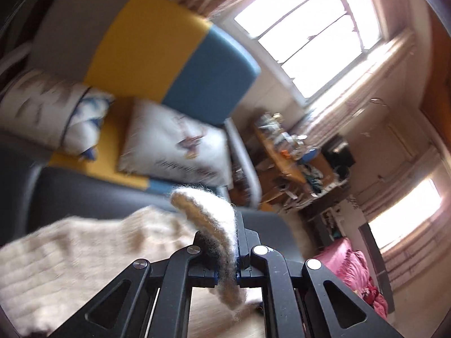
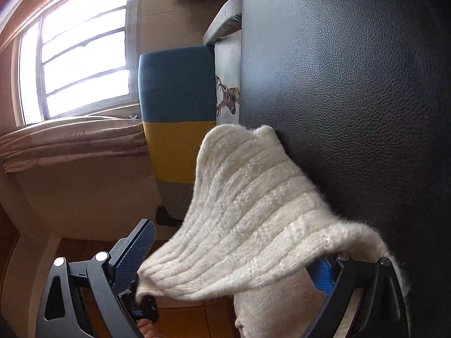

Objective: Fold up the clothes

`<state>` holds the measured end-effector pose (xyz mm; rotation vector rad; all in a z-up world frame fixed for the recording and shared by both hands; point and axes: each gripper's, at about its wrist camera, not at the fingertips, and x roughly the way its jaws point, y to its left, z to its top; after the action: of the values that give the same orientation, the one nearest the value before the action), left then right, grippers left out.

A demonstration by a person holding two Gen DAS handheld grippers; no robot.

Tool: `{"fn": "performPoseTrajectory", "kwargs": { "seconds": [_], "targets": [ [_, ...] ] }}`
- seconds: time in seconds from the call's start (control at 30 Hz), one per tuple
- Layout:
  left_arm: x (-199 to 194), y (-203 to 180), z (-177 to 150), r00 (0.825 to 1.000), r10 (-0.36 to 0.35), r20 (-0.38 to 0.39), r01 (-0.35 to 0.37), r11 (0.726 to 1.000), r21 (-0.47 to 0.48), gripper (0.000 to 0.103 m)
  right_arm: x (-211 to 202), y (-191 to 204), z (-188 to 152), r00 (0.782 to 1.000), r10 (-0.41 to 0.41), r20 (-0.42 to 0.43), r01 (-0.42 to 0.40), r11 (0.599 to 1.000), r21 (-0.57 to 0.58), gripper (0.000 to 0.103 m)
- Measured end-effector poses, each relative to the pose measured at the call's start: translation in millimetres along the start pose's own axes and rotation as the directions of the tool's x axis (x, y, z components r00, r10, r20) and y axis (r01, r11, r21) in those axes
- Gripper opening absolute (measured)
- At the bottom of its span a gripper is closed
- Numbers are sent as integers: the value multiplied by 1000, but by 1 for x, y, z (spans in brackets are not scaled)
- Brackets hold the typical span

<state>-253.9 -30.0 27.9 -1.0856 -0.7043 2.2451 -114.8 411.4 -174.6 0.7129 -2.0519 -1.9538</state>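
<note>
We have the left gripper (image 1: 236,253) with fingers clamped on a fuzzy edge of the cream knit sweater (image 2: 253,211). Right gripper (image 2: 231,262) fingers wide, knit draped across them, not pinched. Sweater is half lifted, rest trailing toward 12 o'clock onto the black leather surface (image 2: 352,84). No finished fold visible; stage unclear. Ribbed, fluffy, limp. Sofa (image 1: 169,56) beyond, 11 o'clock.

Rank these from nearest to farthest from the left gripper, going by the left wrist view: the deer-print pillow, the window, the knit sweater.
1. Knit sweater: an edge is pinched between the fingers of the left gripper, so it is touching.
2. Deer-print pillow: beyond the sweater, on the sofa seat.
3. Window: farthest, on the back wall at upper right.
</note>
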Motion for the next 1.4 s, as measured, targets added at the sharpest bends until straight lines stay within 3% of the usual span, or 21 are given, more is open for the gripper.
{"fn": "performPoseTrajectory", "kwargs": {
  "seconds": [0.1, 0.2, 0.37, 0.57, 0.77, 0.8, 0.87, 0.9, 0.93, 1.0, 1.13, 1.27, 1.33, 1.4],
  "targets": [
    [10, 61, -31, 992, 108, -65, -113, 991, -70, 7, 4, 0, -3, 1000, -27, -10, 26, 999, -34, 99],
    [25, 106, -58, 971, 202, -129, -216, 972, -97, 7, 9, 2, -5, 998, -62, -18, 60, 996, -59, 99],
    [37, 133, -83, 944, 277, -179, -294, 953, -71, 7, 13, 3, -9, 994, -107, -22, 105, 991, -83, 99],
    [14, 101, -56, 971, 230, -59, -229, 973, 15, 7, 26, 18, -18, 989, -141, -49, 132, 979, -154, 99],
    [27, 147, -65, 944, 235, -232, -264, 959, -105, 9, 38, 17, -33, 971, -235, -50, 215, 943, -253, 99],
    [29, 155, -67, 937, 232, -260, -271, 954, -125, 14, 38, 17, -35, 969, -243, -51, 221, 939, -263, 99],
    [22, 174, -74, 949, 152, -276, -219, 948, -230, 31, 37, 17, -34, 967, -247, -55, 225, 939, -262, 99],
    [16, 175, -75, 950, 166, -264, -229, 946, -229, 35, 37, 16, -34, 968, -244, -56, 222, 941, -256, 99],
    [11, 176, -77, 951, 180, -252, -239, 944, -227, 30, 36, 16, -33, 969, -242, -55, 222, 943, -250, 99],
    [3, 175, -75, 948, 222, -228, -271, 939, -213, 9, 32, 15, -32, 969, -240, -57, 220, 945, -242, 99],
    [-12, 166, -64, 928, 328, -177, -356, 920, -166, 9, 17, 15, -34, 969, -237, -68, 215, 946, -243, 97],
    [-28, 158, -53, 896, 427, -119, -440, 889, -123, 9, 3, 14, -35, 969, -234, -79, 209, 947, -245, 97],
    [-35, 141, -46, 935, 347, -75, -354, 927, -126, 12, -4, 14, -36, 969, -233, -84, 207, 947, -246, 97],
    [-22, 112, -44, 952, 289, -99, -294, 955, -38, 17, -5, 29, -45, 962, -262, -74, 218, 905, -366, 98]
  ]
}}
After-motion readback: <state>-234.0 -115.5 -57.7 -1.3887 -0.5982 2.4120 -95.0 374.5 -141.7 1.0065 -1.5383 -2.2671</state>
